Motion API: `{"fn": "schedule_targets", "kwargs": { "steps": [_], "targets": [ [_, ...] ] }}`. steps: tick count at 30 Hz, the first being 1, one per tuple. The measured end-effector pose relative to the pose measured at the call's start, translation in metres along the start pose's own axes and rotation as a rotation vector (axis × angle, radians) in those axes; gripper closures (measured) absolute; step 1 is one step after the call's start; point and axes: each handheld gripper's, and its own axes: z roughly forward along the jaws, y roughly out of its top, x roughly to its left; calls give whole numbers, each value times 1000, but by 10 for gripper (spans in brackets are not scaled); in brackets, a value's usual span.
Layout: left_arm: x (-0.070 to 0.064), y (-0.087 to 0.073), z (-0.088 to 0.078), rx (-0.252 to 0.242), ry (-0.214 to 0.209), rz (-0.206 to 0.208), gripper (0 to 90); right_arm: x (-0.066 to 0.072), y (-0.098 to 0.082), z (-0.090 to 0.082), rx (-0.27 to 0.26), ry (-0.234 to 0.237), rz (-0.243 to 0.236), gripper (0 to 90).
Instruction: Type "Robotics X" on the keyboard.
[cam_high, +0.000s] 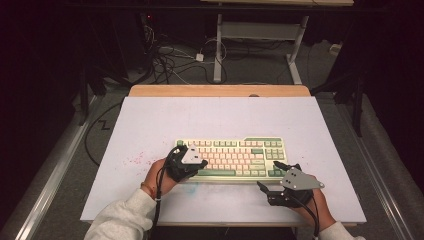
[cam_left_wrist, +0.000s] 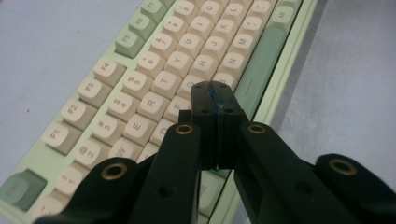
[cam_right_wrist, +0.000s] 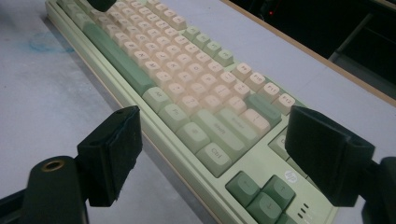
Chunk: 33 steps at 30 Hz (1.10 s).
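- Item: keyboard (cam_high: 231, 158), cream and green keycaps in a pale green case; lies flat on the white table (cam_high: 150, 125), near the front edge, roughly centred.
- Handling, judged: a rigid plastic slab, moderately heavy for its size, and unlikely to flex. The smooth case could slip between pads. Keycaps give under pressure and may pop off if pried.
- Where to hold, judged: the bare case edges at the short ends or the front lip below the space bar (cam_left_wrist: 261, 70), not the keycaps.
- Left gripper (cam_left_wrist: 215, 100): jaws pressed together with nothing between them, tip poised over the letter keys at the keyboard's left half, just behind the space bar.
- Right gripper (cam_right_wrist: 229, 154): jaws spread wide, nothing held, at the keyboard's front right corner by the arrow keys (cam_right_wrist: 261, 191).
- Hard to make out: whether the left tip touches a key; keyboard's underside and any cable; key legends blur toward the far end in the right gripper view.
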Motion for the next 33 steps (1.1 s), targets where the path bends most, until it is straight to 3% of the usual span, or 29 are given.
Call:
{"fn": "schedule_targets", "kwargs": {
  "steps": [12,17,22,24,33],
  "targets": [
    [-2,20,27,27,-39,19,868,-1,-1,1,6,4,-2,194],
    [-3,23,35,48,-30,23,868,0,-2,2,10,5,-5,194],
    [1,21,39,61,-33,0,870,0,-2,2,16,7,-6,194],
    [1,20,39,57,-43,-4,871,0,-2,3,22,7,-9,194],
    [0,21,25,10,-5,11,868,-1,-2,1,10,1,-4,194]
  ]
}}
